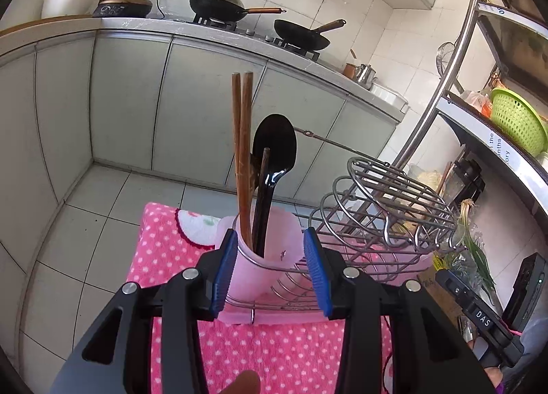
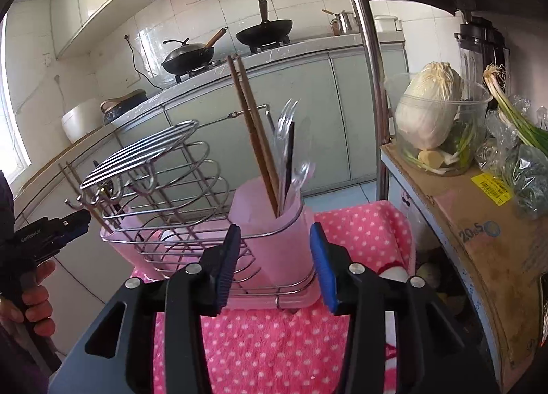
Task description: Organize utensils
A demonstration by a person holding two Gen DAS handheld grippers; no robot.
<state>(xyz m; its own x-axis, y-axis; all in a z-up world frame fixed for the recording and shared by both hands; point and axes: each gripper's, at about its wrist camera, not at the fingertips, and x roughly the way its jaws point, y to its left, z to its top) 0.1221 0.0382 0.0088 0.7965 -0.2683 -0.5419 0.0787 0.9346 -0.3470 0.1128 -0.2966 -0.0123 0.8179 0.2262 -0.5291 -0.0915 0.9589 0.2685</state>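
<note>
Pink cup [image 1: 263, 257] btwn open left tool [image 1: 270, 270].

A home kitchen: woks [image 1: 219, 3] on a gas hob [image 1: 260, 38] (tiled walls, cabinets below).

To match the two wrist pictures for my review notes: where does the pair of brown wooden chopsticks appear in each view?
Left wrist view: the pair of brown wooden chopsticks stands near the centre, upright in the pink plastic cup, left of the black plastic spoon.
Right wrist view: the chopsticks lean up-left from the same cup, just left of centre.
Shared landmark: the wire metal rack holding the cup.
</note>
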